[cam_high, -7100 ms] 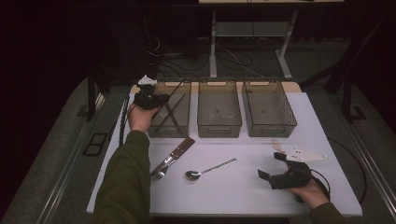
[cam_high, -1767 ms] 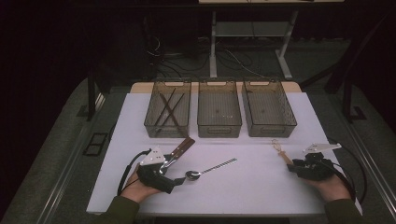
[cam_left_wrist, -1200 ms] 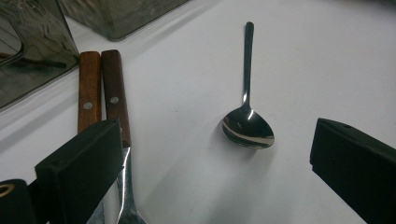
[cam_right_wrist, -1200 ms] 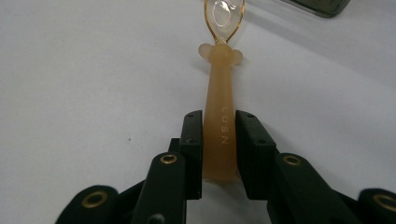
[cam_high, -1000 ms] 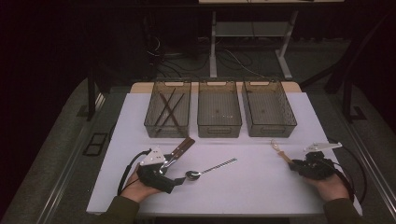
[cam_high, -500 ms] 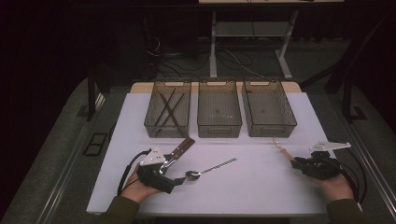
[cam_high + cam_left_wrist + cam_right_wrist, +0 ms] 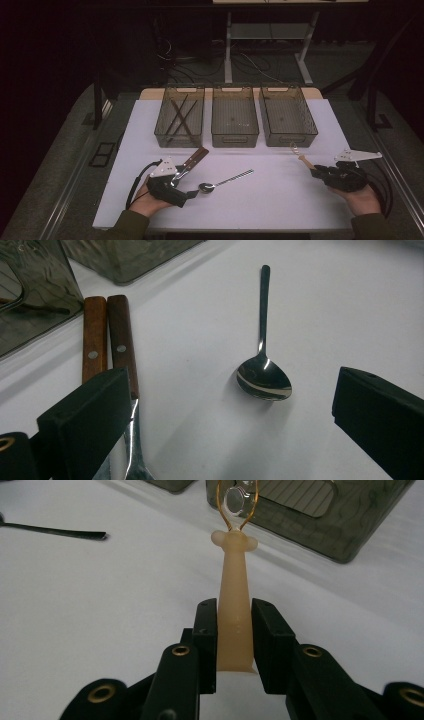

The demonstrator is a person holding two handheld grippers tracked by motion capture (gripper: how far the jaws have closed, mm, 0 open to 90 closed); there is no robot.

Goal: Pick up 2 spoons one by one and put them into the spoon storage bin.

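At the near right of the white tabletop [image 7: 280, 200], the right tool [image 7: 234, 630] is clamped on the cream handle of a small utensil [image 7: 233, 605] with a clear amber loop at its far end; the utensil points away toward the right bin [image 7: 287, 117], its loop just short of that bin's near wall. At the near left, the left tool [image 7: 230, 410] rests low with its jaws spread wide and nothing between the pads. A spoon [image 7: 263, 375] lies on the tabletop between those jaws, bowl nearest, handle running away. Two wooden-handled pieces of cutlery [image 7: 107, 340] lie side by side by its left jaw. Dark sticks [image 7: 180, 117] lie in the left bin.
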